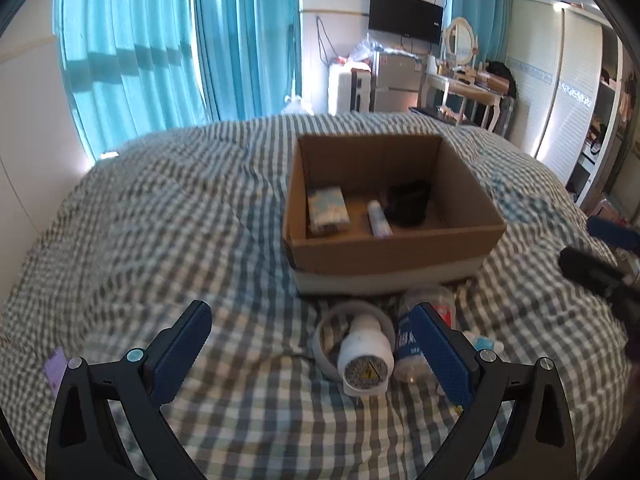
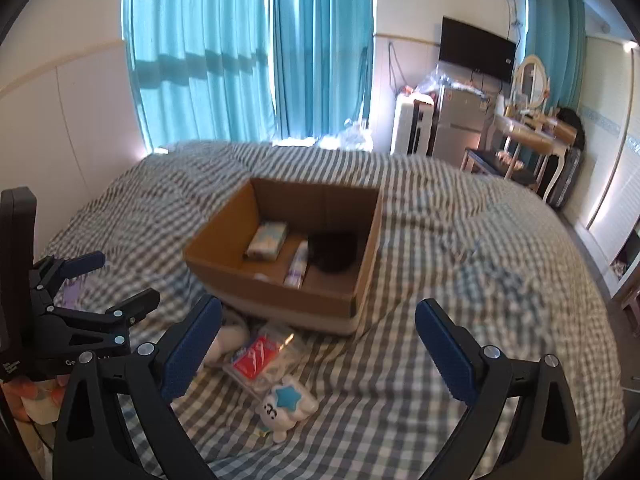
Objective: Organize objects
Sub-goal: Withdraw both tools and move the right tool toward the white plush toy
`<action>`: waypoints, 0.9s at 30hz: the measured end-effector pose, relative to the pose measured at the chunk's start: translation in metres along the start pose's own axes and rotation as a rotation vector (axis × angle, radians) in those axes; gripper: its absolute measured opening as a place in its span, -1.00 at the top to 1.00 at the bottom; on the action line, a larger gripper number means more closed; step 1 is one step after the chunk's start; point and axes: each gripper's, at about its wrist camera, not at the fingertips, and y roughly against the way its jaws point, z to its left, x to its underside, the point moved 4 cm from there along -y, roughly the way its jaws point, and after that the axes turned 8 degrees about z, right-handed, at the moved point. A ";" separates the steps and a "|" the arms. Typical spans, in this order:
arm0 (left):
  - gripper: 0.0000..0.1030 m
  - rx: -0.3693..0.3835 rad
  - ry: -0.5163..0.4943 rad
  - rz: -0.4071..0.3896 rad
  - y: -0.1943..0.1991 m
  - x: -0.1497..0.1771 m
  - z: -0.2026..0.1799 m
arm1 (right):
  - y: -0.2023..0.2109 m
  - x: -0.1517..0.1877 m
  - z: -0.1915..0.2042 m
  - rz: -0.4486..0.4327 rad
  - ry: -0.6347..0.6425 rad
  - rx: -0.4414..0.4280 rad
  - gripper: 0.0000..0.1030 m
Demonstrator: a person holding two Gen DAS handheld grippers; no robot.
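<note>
L gripper [image 1: 316,344]: jaws wide apart, nothing clamped. Hangs above the bedspread on the near side of the cardboard box [image 1: 396,250]. Its right blue pad [image 1: 440,356] sits in front of a clear plastic bottle w/ blue label [image 1: 408,346]; can't tell if they touch. Between the pads, nearer the right one: a white round fan-like gadget [image 1: 362,356] w/ a warning sticker on its end, lying just in front of the box.

R gripper [image 2: 318,340]: jaws also spread wide, empty. Over the bedspread, near side of the box, off toward its right front corner. By its left pad: a clear packet w/ red label [image 2: 260,356], just in front of the box. Closer to the camera than the packet, a small white toy w/ blue star [image 2: 288,404]. Neither touches the pads.

Box: open top, sits mid-bed on the gray-and-white checked bedspread [image 1: 160,220]. Inside: a pale blue-patterned pack [image 1: 327,210] at left, a white tube [image 1: 379,218] in the middle, a black item [image 1: 408,204] to the right of it & touching or nearly so; blurred, can't tell what it is.

Left of the box, at the bed's edge, a small purple thing [image 1: 54,368], blurred.

Behind the box: teal curtains [image 1: 160,40], wall TV [image 1: 404,14], dressing table w/ oval mirror [image 1: 460,40], all well apart from it.
</note>
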 end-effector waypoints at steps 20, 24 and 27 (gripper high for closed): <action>-0.99 0.014 -0.004 0.100 -0.047 0.041 -0.006 | -0.121 0.086 0.041 0.347 0.166 0.017 -0.67; -0.99 0.021 -0.023 0.098 -0.049 0.039 -0.011 | -0.128 0.092 0.042 0.373 0.173 0.056 -0.26; -0.99 0.020 -0.029 0.101 -0.054 0.038 -0.013 | -0.117 0.090 0.031 0.335 0.111 0.027 -0.23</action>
